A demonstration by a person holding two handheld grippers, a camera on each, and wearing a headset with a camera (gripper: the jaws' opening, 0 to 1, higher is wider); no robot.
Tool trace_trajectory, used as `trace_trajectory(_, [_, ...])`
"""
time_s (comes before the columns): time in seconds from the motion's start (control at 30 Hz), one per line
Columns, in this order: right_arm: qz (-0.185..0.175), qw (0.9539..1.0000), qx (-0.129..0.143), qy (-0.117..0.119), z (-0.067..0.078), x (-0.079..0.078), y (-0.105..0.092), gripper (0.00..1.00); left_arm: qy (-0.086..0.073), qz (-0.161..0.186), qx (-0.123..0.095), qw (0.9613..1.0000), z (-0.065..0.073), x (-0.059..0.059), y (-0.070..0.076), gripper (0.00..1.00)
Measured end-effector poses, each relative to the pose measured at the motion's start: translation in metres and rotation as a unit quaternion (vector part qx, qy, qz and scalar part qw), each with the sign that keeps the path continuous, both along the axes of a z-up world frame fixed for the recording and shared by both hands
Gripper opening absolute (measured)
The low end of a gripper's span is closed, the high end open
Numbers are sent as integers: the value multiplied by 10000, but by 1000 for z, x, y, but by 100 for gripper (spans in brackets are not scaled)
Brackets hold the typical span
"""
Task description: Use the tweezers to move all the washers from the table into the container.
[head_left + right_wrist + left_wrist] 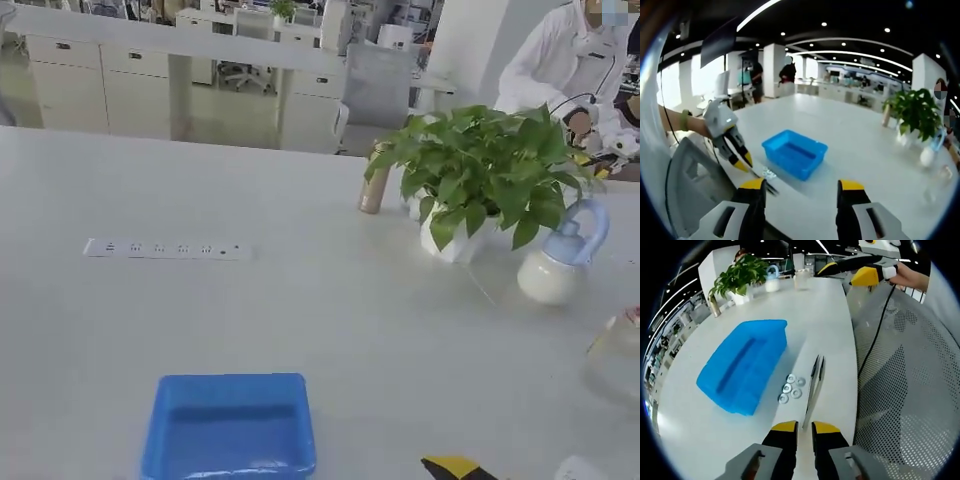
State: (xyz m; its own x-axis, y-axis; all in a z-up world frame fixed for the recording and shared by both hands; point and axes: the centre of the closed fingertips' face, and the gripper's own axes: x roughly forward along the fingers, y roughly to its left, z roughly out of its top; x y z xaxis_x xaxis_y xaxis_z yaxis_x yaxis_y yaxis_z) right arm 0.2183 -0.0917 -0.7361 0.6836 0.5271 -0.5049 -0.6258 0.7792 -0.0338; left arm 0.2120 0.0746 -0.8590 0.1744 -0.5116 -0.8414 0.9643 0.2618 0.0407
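Several small metal washers (791, 387) lie in a cluster on the white table (830, 315), just beside the blue container (742, 365). Thin metal tweezers (814, 382) stretch forward past the washers from my left gripper (805, 426), whose jaws stand nearly together on the rear end. In the right gripper view the left gripper (746, 164) holds the tweezers (767, 186) by the washers (769, 174) and the container (795, 150). My right gripper (802, 186) is open and holds nothing, well above the table. It also hangs in the air in the left gripper view, right gripper (850, 271). The container (230, 425) looks empty.
A potted plant (485, 170), a white spray bottle (555, 265), a clear glass (615, 355) and a power strip (165, 248) are on the table. A perforated metal surface (905, 390) lies past the table edge. A yellow gripper tip (455, 467) shows low. A person (565, 60) sits behind.
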Motion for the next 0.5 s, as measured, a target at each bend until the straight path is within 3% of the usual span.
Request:
trace_trajectory(0.13, [131, 9999, -103, 47, -4, -2, 3, 53, -75, -217, 188, 9996, -4, -2, -2, 0])
trace_trajectory(0.17, [196, 9997, -145, 61, -6, -3, 5, 52, -76, -293, 212, 9993, -5, -4, -3, 0])
trace_trajectory(0.2, [228, 9996, -173, 66, -7, -3, 6, 52, -182, -343, 200, 9990, -2, -2, -5, 0])
trace_trajectory(0.37, [444, 9986, -248, 128, -13, -5, 12, 50, -223, -535, 319, 9978, -1, -6, -6, 0])
trace_trajectory(0.5, [733, 9966, -332, 185, -20, -8, 20, 47, -335, -644, 237, 9971, 15, -11, -9, 0])
